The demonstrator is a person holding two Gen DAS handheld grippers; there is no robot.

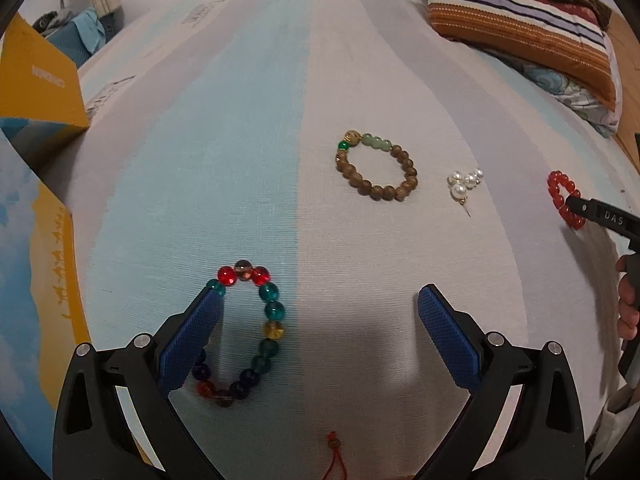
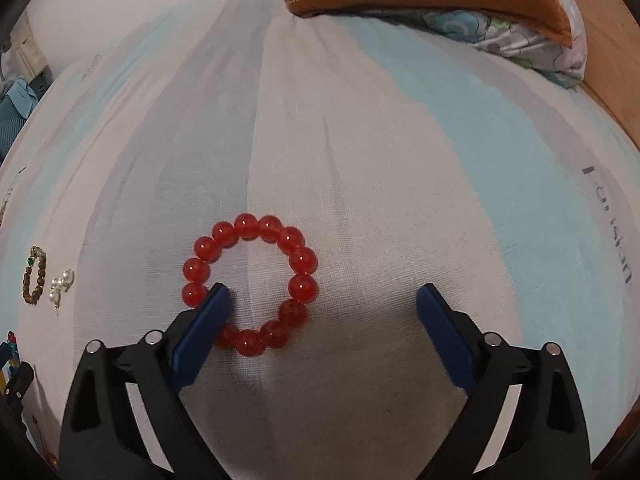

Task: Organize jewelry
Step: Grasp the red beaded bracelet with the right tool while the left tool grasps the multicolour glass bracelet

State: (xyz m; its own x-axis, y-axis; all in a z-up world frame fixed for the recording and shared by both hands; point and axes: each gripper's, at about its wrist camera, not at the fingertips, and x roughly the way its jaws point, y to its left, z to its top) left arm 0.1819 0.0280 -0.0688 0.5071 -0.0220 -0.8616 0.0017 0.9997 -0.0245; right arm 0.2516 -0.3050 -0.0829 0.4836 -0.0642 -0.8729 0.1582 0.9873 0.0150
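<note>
My left gripper (image 1: 320, 300) is open; its left finger rests over a multicoloured glass bead bracelet (image 1: 272, 312) lying on the striped bedsheet. A wooden bead bracelet (image 1: 378, 168) with green beads and a pearl earring cluster (image 1: 464, 184) lie further ahead. My right gripper (image 2: 324, 300) is open, its left finger over the rim of a red bead bracelet (image 2: 250, 280). The red bracelet also shows in the left wrist view (image 1: 564, 196) with the right gripper's finger on it. The wooden bracelet (image 2: 34, 276) and pearls (image 2: 60, 284) show at the right wrist view's left edge.
A red cord charm (image 1: 334, 446) lies near the bed's front edge. Yellow and blue boxes (image 1: 36, 92) stand at the left. Folded striped blankets (image 1: 520, 12) and a floral pillow (image 2: 520, 36) sit at the far right. A wooden floor (image 2: 612, 60) lies beyond the bed.
</note>
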